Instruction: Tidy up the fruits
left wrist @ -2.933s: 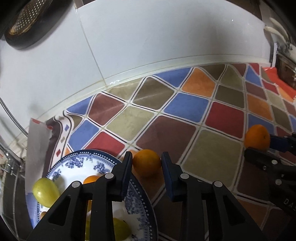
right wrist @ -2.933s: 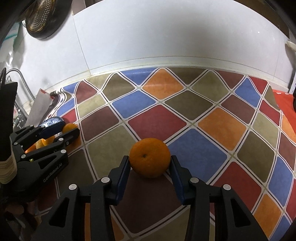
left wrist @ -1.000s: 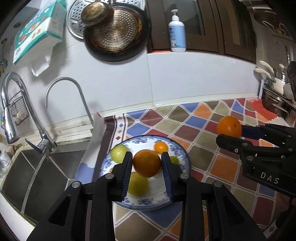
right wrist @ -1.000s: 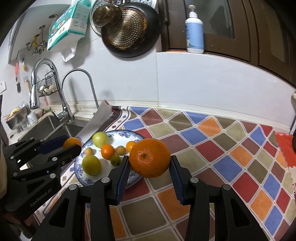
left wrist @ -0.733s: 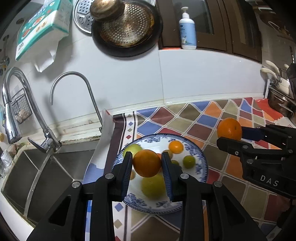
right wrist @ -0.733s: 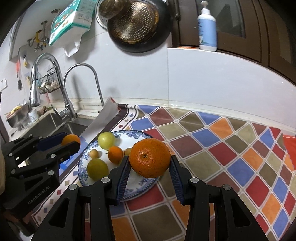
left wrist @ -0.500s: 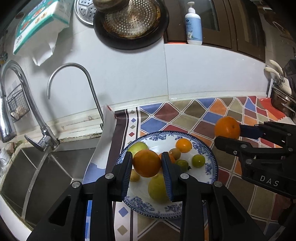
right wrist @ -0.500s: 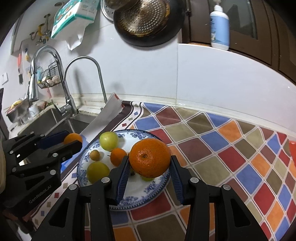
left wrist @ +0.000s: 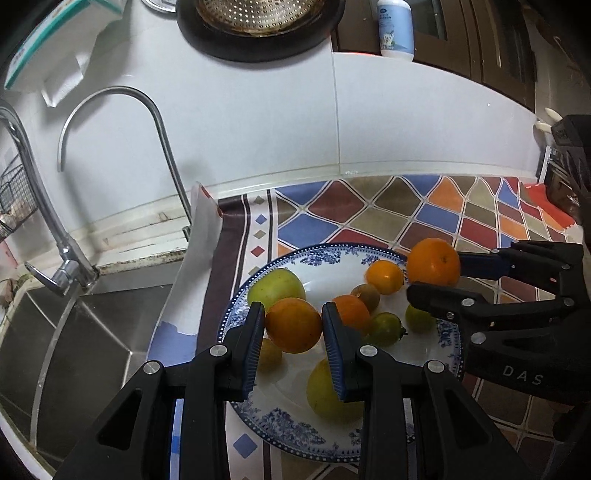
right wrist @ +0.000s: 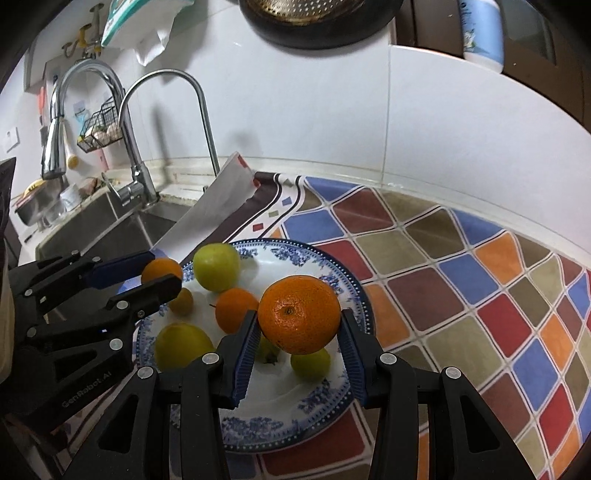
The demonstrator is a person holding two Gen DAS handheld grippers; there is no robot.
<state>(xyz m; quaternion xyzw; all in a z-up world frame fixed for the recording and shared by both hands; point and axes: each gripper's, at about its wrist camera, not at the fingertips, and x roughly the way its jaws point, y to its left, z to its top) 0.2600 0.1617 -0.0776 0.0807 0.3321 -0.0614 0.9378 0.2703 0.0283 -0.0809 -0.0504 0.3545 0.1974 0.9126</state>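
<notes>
Two tongs each gripped an orange above the blue-and-white plate (left wrist: 291, 258). Left tongs (left wrist: 293, 328) were clamped on the smaller orange (left wrist: 293, 325), pads touching both sides, held over the plate's left part, just in front of a big green fruit (left wrist: 275, 288). Right tongs (right wrist: 297, 332) were clamped on the larger orange (right wrist: 298, 314), held over the plate's right half; in the left wrist view that same orange (left wrist: 434, 262) sat at the plate's far right rim between the right tongs' fingers (left wrist: 480, 266).

On the plate: a small orange fruit (left wrist: 384, 276), another orange one (left wrist: 351, 314) partly hidden behind the left tongs, a brownish small fruit (left wrist: 365, 295), two small green ones (left wrist: 386, 328) (left wrist: 419, 317), a large yellow-green fruit (left wrist: 328, 391) near the front, and a small yellow one (left wrist: 269, 354) at the left rim. Could not tell whether either held orange touched the fruit below.

Plate rested on a patterned diamond mat (right wrist: 461, 280) on the worktop, just beside the sink (left wrist: 74, 332). Two faucets (right wrist: 162, 122) stood behind the sink, against the white wall. A dark pan (left wrist: 255, 26) hung high on the wall, and a bottle (left wrist: 395, 29) stood on a ledge to its right.
</notes>
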